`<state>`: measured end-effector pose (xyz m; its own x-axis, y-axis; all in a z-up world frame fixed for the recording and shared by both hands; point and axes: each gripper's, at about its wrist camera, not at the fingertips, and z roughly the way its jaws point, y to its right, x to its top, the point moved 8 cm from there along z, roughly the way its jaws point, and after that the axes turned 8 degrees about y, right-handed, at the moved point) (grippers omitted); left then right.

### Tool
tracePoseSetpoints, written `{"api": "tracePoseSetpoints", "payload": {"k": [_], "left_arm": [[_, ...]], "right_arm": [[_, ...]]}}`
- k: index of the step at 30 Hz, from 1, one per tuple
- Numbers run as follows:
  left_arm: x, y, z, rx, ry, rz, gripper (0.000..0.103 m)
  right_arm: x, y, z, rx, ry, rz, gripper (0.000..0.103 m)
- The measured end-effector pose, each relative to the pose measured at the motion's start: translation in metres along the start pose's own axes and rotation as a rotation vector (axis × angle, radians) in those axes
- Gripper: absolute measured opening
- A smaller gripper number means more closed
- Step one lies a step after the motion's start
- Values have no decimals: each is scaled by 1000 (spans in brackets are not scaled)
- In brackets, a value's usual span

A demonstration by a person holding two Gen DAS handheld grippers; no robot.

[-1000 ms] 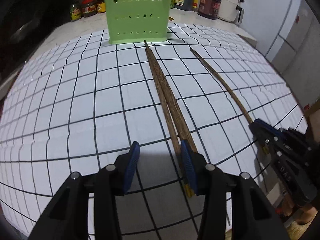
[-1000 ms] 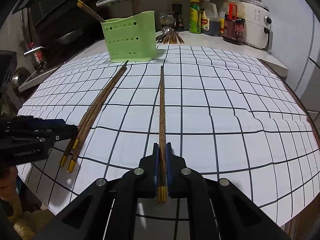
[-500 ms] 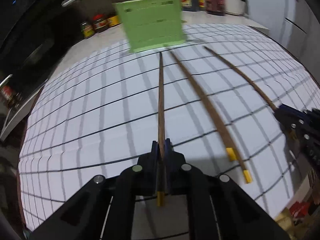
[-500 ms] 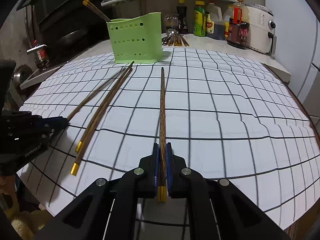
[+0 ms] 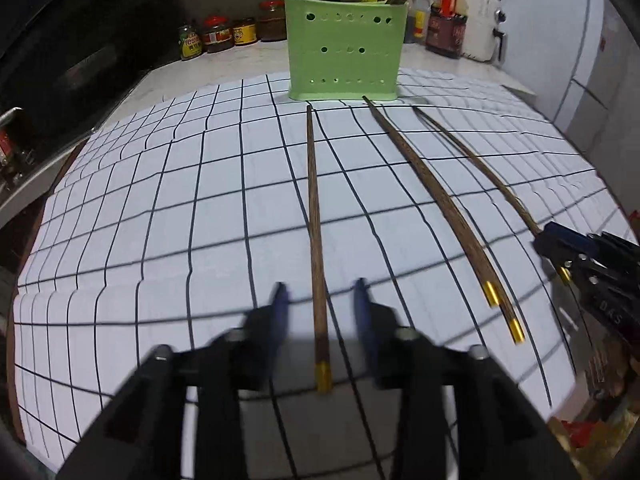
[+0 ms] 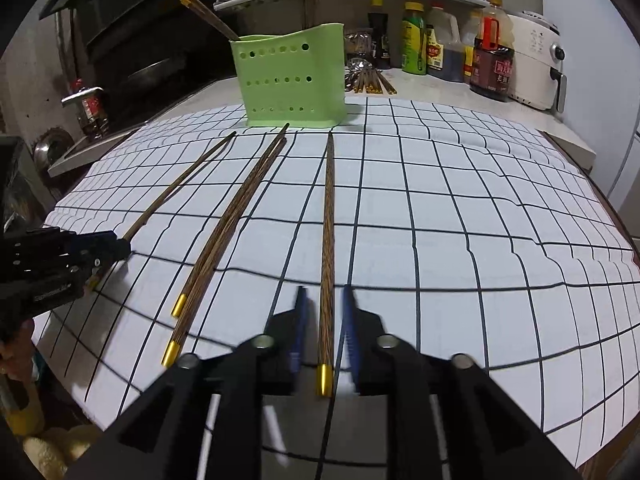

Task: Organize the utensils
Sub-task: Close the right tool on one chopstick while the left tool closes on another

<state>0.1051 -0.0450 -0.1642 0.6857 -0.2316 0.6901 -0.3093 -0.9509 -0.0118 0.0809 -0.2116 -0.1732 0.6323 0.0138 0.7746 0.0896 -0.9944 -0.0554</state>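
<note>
Right wrist view, right hand-held gripper [image 6: 323, 322] released around chopstick [image 6: 328, 240], left hand-held gripper [image 5: 320, 304] released likewise, holder [image 6: 294, 80] at 12 o'clock.

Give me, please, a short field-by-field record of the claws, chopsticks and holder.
Left claw: open, astride the left chopstick, gaps both sides
Right claw: open, astride the right chopstick
Loose pair: side by side on the grid mat, between the two claws
Holder: green, upright at the mat's far edge, chopsticks already inside

Single chopstick [image 5: 315, 236] between parted left claw [image 5: 320, 312] fingers, green holder [image 5: 344, 50] beyond
</note>
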Motion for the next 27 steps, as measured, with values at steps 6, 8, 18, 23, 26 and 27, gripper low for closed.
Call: {"api": "tracePoseSetpoints", "payload": {"k": [6,8,18,23,26,27], "left_arm": [[-20,9,-16,-1,26,47,36],[-23,13,-19,9,35,56,36],[-24,12,-19,25,39,36,36],[-22,11,-18,39,62,17,36],[-19,10,-15,49,77,7,33],[-19,10,-15,52,80,7,32]], "right_arm": [[-12,-3,-14,5,16,-45,33],[-15,-4,-17,7,22,-50,33],[-19,-5,-22,11,39,-52,33],[-19,-6,-21,4,60,-46,31],[-16,0,-17,-6,82,-16,20],[-15,2,-17,-4,86,-9,17]]}}
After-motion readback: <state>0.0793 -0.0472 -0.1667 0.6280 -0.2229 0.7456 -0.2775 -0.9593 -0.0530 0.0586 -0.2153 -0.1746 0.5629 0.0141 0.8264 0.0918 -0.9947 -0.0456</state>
